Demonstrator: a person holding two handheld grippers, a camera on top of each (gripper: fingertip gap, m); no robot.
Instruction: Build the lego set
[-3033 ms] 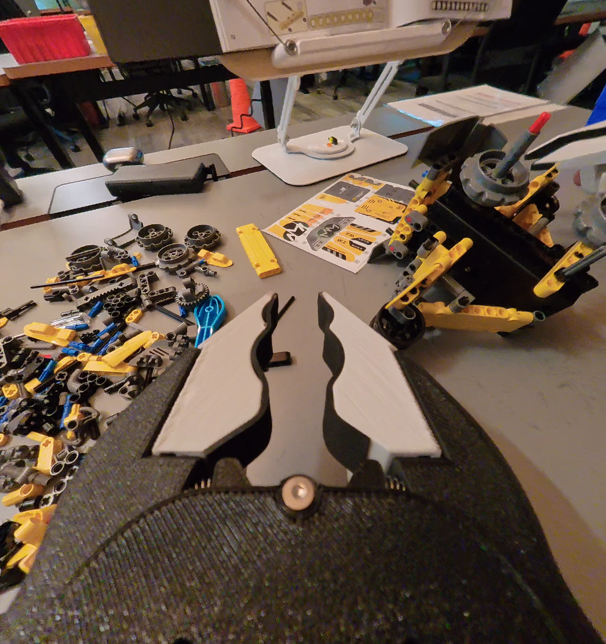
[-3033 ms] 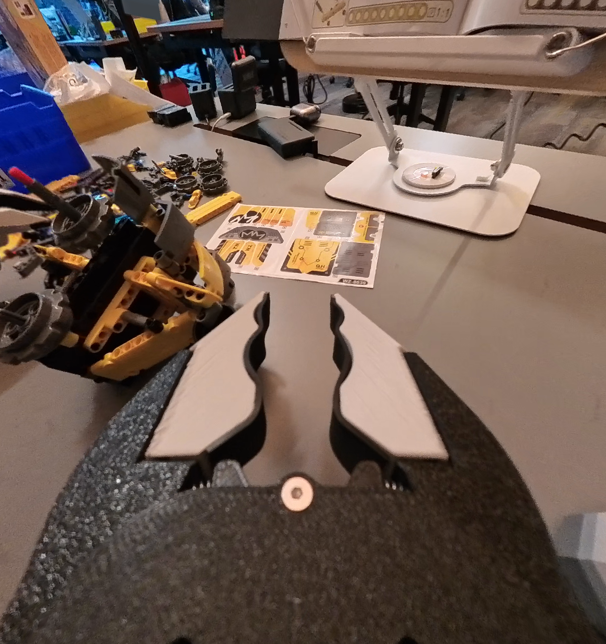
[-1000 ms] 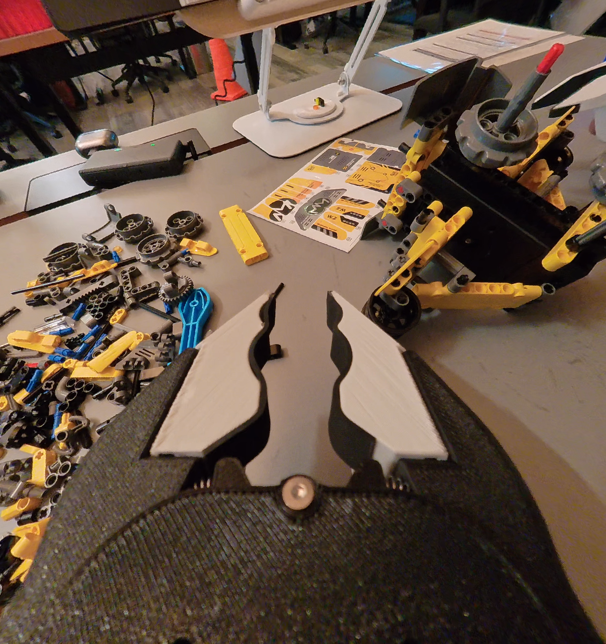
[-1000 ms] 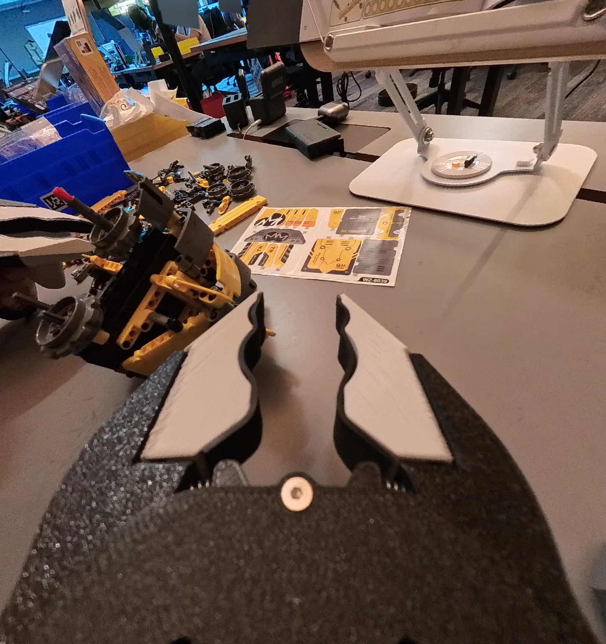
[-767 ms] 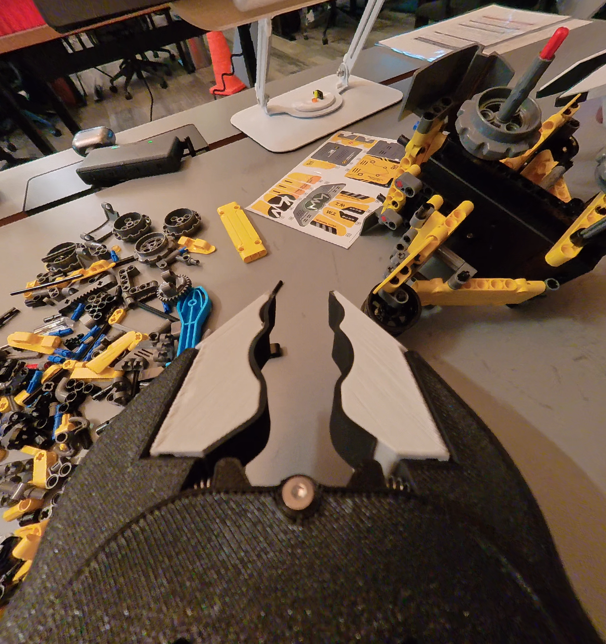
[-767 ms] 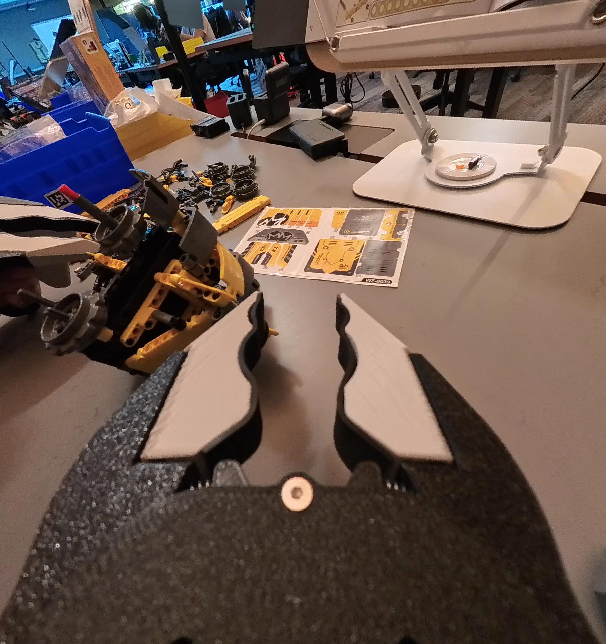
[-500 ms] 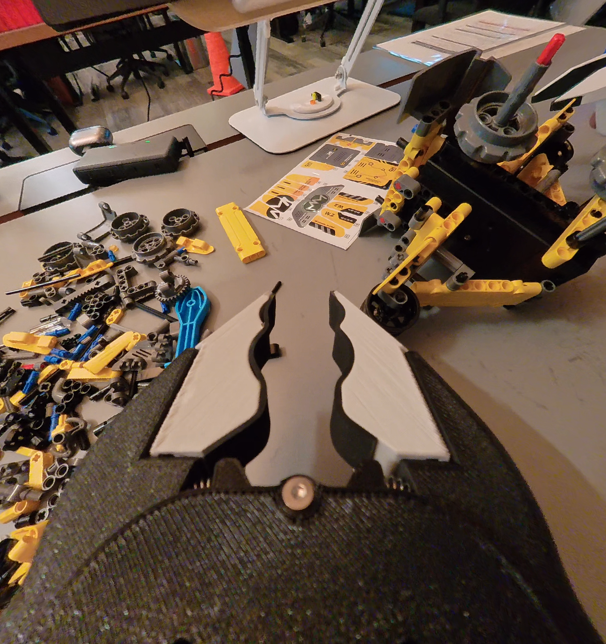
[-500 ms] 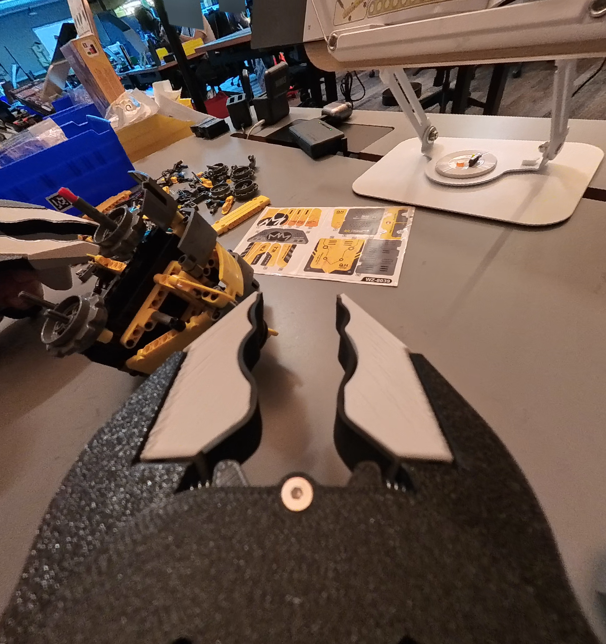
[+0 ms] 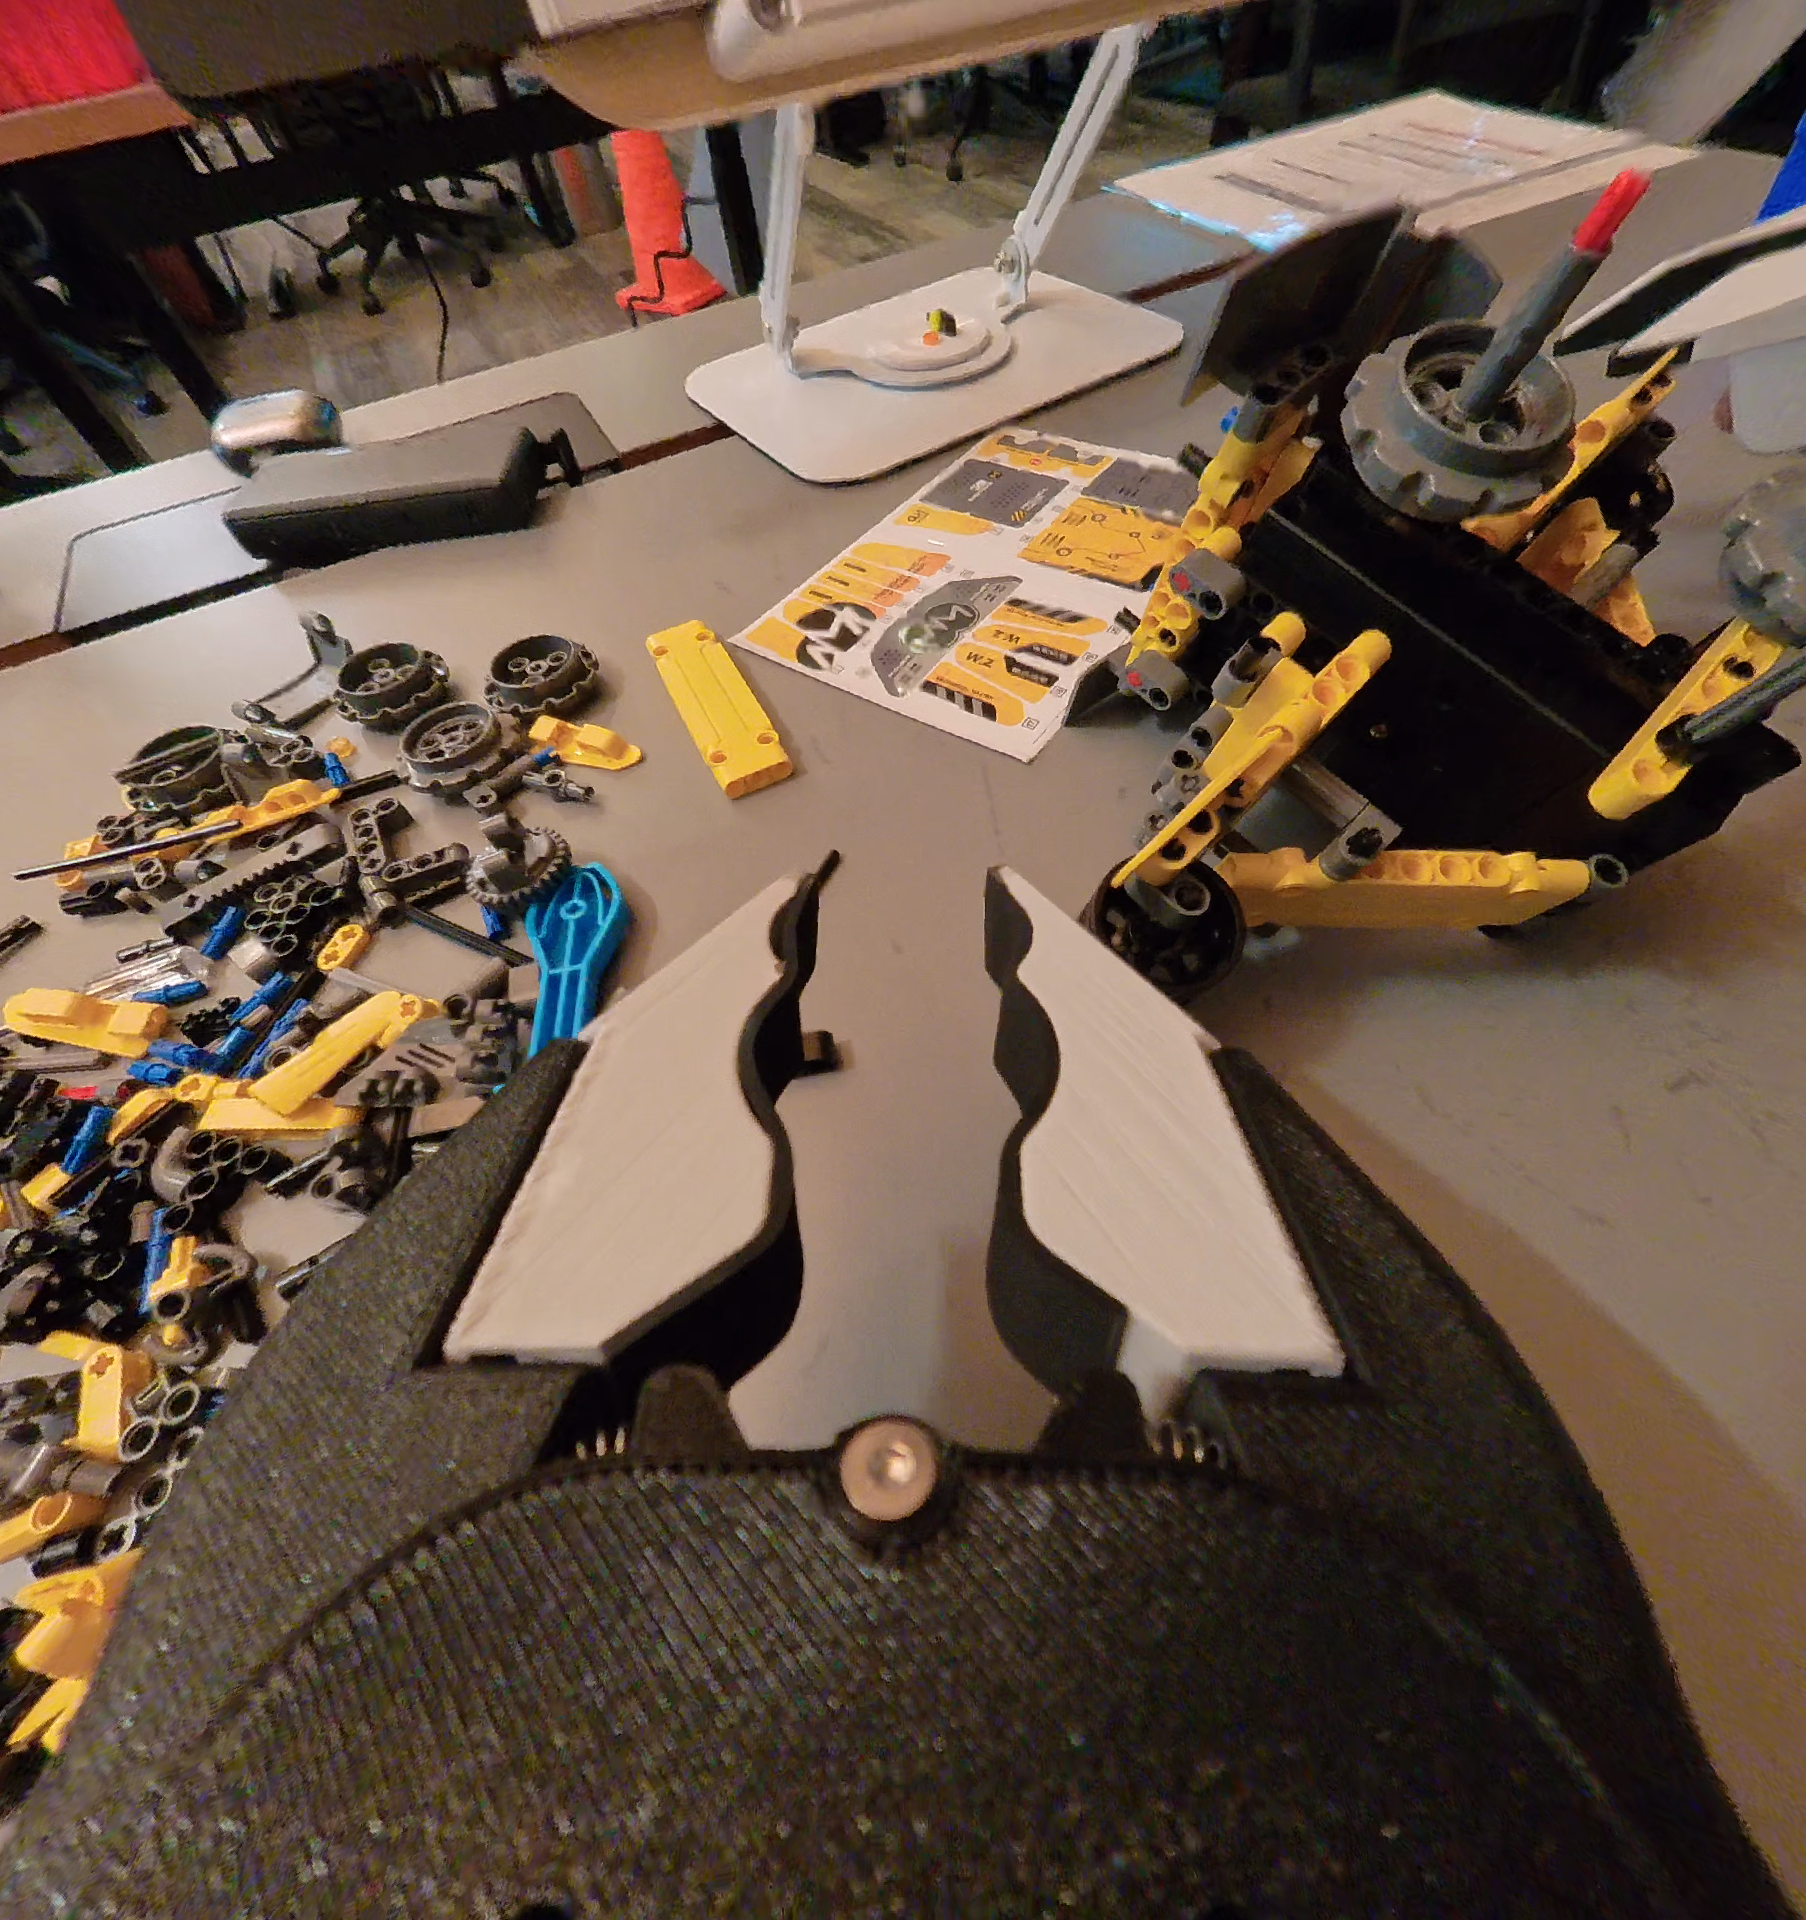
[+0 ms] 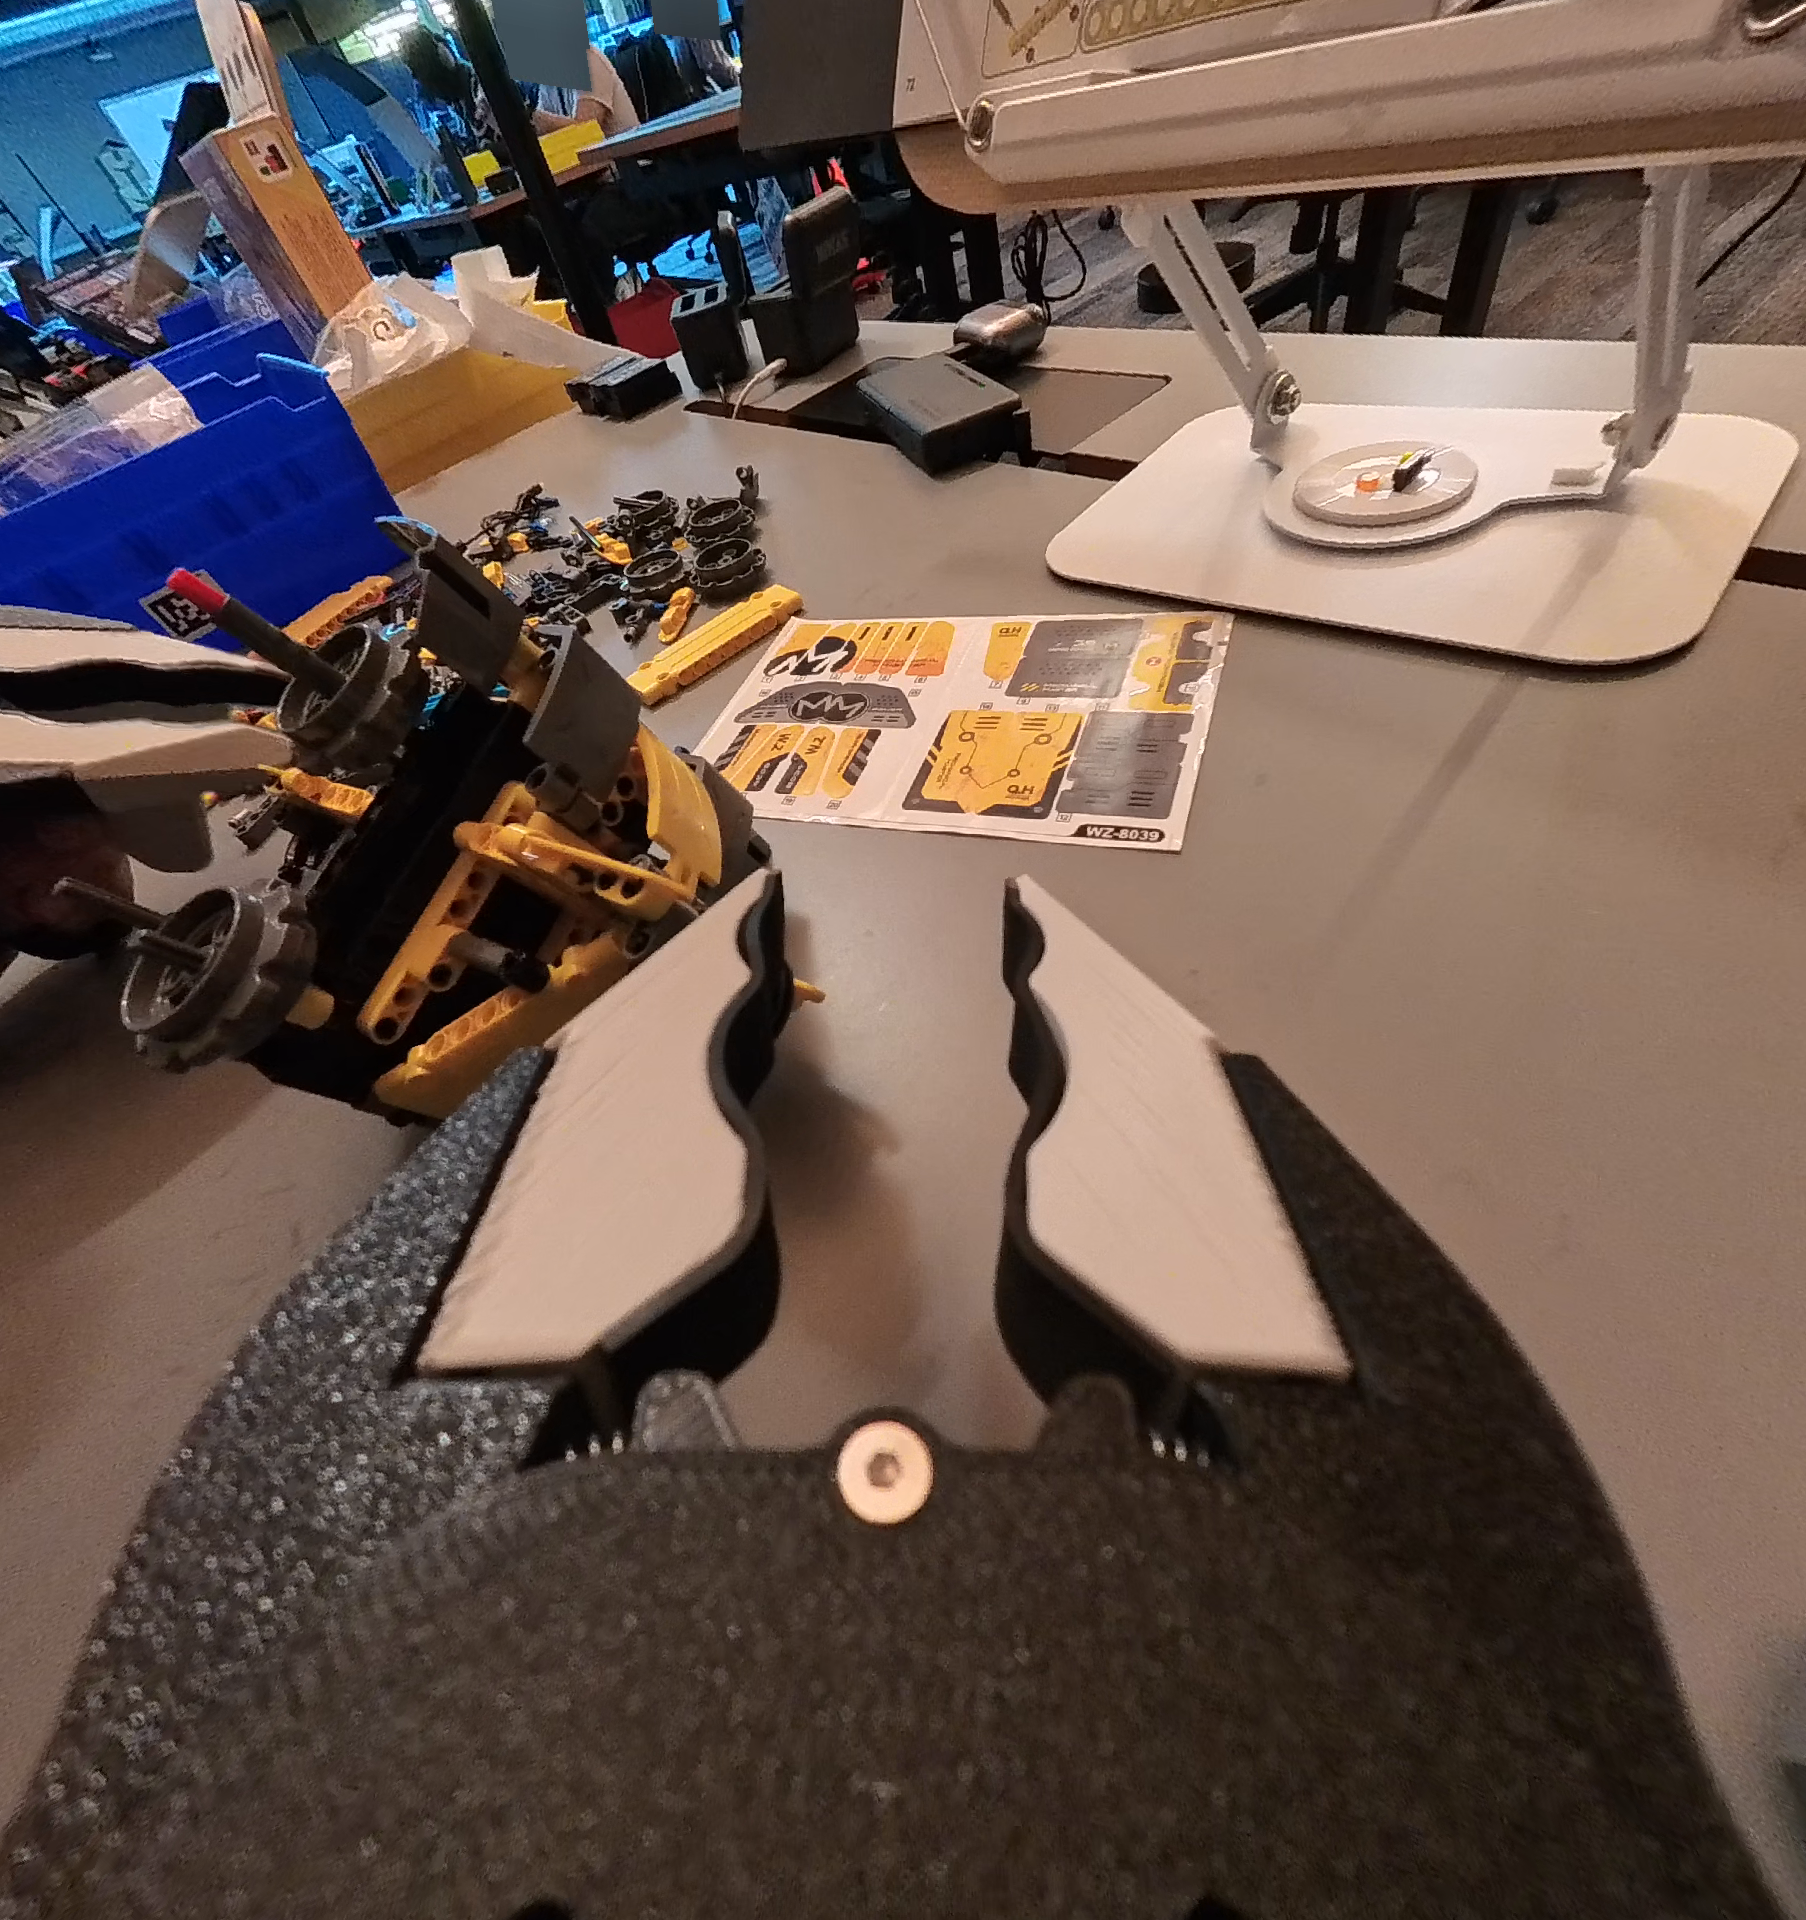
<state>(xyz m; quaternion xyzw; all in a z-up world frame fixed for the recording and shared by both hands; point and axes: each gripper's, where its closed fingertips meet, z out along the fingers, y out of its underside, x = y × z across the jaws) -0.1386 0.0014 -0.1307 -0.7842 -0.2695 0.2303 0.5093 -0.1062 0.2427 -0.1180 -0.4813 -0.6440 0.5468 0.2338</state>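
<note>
A part-built yellow and black brick vehicle (image 9: 1450, 675) lies tilted on the grey table, with grey wheels and a red-tipped axle (image 9: 1543, 301). My left gripper (image 9: 904, 894) is open and empty over bare table. The vehicle's small black wheel is to its right and a heap of loose parts (image 9: 203, 1039) to its left. My right gripper (image 10: 894, 894) is open and empty, its left finger right beside the vehicle (image 10: 483, 852). Another gripper's pale fingers (image 10: 99, 717) reach the vehicle's far side, by the red-tipped axle.
A sticker sheet (image 10: 972, 727) lies behind the vehicle, with a yellow flat panel (image 9: 717, 707) and a blue brick tool (image 9: 566, 956) nearby. A white lamp base (image 10: 1450, 540) and a black pack (image 9: 390, 499) stand farther back. A blue bin (image 10: 151, 509) is at the left. About 25 cm separates my left fingertips from my right.
Both grippers' jaws stand a little wider than 3 s ago. The right gripper has come closer to the vehicle. The left view has tilted slightly and is blurred.
</note>
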